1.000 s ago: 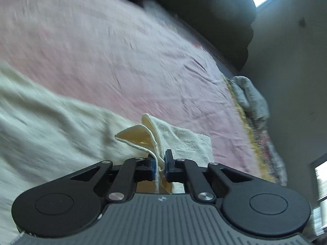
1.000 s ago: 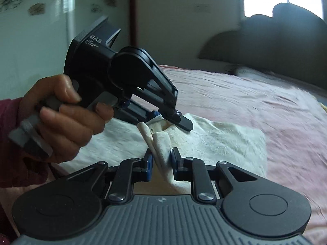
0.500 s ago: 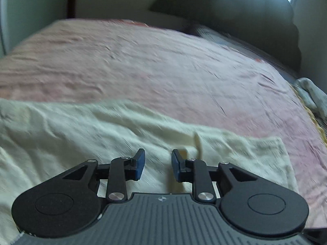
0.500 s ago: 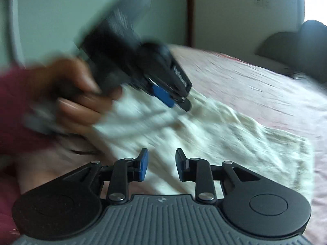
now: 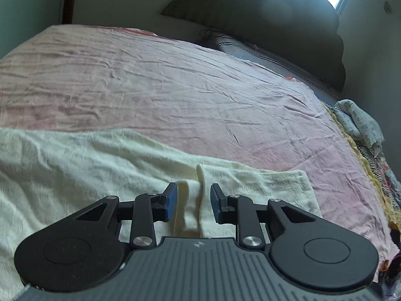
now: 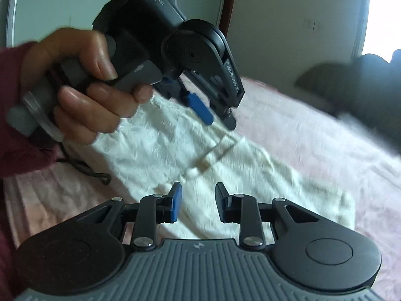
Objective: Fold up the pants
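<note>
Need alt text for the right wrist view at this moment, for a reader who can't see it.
The right gripper hangs open above cream pants lying on a pink bedsheet, nothing between its pads. Ahead, a hand in a maroon sleeve holds the left gripper, also open and clear of the cloth.

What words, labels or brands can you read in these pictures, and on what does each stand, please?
"DAS": on the grey top of the left gripper, seen from the right wrist.
"CenRobot.AI", as best it reads: on that gripper's black side arm.
Two small lines under "DAS": too small to read.
Left wrist view: small emblem on the grey body, no letters; print on the crumpled cloth too small to read.
</note>
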### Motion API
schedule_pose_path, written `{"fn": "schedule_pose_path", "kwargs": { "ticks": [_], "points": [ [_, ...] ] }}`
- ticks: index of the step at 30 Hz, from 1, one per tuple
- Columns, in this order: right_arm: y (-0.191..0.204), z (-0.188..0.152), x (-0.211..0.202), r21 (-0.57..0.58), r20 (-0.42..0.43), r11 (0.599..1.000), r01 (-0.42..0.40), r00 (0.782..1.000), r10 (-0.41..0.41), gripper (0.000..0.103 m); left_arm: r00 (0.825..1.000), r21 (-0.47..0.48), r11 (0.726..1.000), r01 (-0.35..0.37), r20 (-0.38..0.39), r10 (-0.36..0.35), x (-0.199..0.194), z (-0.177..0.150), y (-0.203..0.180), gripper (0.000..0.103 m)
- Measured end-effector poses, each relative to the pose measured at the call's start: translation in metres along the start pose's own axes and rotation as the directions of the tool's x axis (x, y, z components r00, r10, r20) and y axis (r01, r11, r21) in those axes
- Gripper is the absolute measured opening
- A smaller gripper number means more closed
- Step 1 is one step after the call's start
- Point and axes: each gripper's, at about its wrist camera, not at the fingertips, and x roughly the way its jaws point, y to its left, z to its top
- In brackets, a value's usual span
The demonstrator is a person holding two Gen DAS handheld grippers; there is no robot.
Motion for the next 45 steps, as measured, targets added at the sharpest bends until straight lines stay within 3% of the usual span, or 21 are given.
{"fn": "schedule_pose_path", "kwargs": {
  "ticks": [7,12,18,21,23,26,29,31,32,33,35,37,39,42,45],
  "points": [
    [0.027,0.004,0.023,-0.120,-0.065,0.983,0.140,0.987,-0.148,0.028,0.991,-0.085,0.991,0.103,-0.072,-0.109,-0.009,-0.012,0.019,0.036],
    [0.034,0.000,0.027,-0.235,-0.057,0.936,0.261,0.958,-0.281,0.028,0.973,-0.164,0.971,0.176,-0.119,-0.197,-0.003,-0.018,0.024,0.049],
    [0.048,-0.008,0.045,-0.382,-0.041,0.887,0.261,0.954,-0.298,0.023,0.960,-0.227,0.956,0.185,-0.165,-0.225,0.002,-0.029,0.030,0.054],
    [0.043,-0.007,0.042,-0.349,-0.049,0.906,0.240,0.961,-0.273,0.010,0.947,-0.266,0.942,0.206,-0.188,-0.260,0.008,-0.031,0.033,0.055],
    [0.037,-0.005,0.041,-0.323,-0.028,0.914,0.245,0.963,-0.268,0.008,0.936,-0.305,0.925,0.228,-0.194,-0.295,0.014,-0.031,0.033,0.056],
    [0.008,0.003,0.028,-0.111,-0.006,0.977,0.180,0.983,-0.181,0.007,0.930,-0.347,0.910,0.229,-0.198,-0.310,0.026,-0.032,0.033,0.059],
    [-0.019,0.005,0.011,0.069,0.023,0.993,0.100,0.995,-0.102,0.007,0.927,-0.408,0.883,0.233,-0.181,-0.328,0.044,-0.029,0.034,0.060],
    [-0.031,0.005,0.006,0.151,0.035,0.987,0.057,0.997,-0.063,0.007,0.926,-0.460,0.856,0.236,-0.162,-0.342,0.053,-0.028,0.036,0.054],
    [-0.035,0.005,0.004,0.182,0.042,0.983,0.036,0.998,-0.045,0.007,0.920,-0.476,0.844,0.247,-0.159,-0.359,0.058,-0.028,0.037,0.033],
    [-0.037,0.005,0.002,0.207,0.049,0.978,0.019,0.998,-0.030,0.007,0.918,-0.489,0.838,0.241,-0.166,-0.361,0.061,-0.029,0.038,0.003],
    [-0.039,0.006,0.000,0.234,0.056,0.972,-0.008,0.998,-0.006,0.007,0.935,-0.474,0.848,0.235,-0.129,-0.331,0.052,-0.032,0.041,0.003],
    [-0.035,0.009,-0.002,0.228,0.060,0.974,-0.017,0.998,0.003,0.007,0.962,-0.403,0.891,0.210,-0.077,-0.261,0.032,-0.032,0.040,0.003],
    [-0.026,0.012,-0.002,0.201,0.052,0.979,-0.027,0.998,0.017,0.007,0.979,-0.331,0.925,0.186,-0.017,-0.203,0.012,-0.031,0.040,0.003],
    [-0.014,0.010,0.015,0.164,0.013,0.986,-0.025,1.000,0.023,0.007,0.989,-0.264,0.957,0.122,-0.043,-0.138,0.014,-0.030,0.039,0.003],
    [-0.015,0.004,0.026,0.215,-0.001,0.975,-0.055,0.998,0.056,0.007,0.990,-0.292,0.951,0.099,-0.072,-0.125,0.022,-0.036,0.046,0.003]
  ]
}}
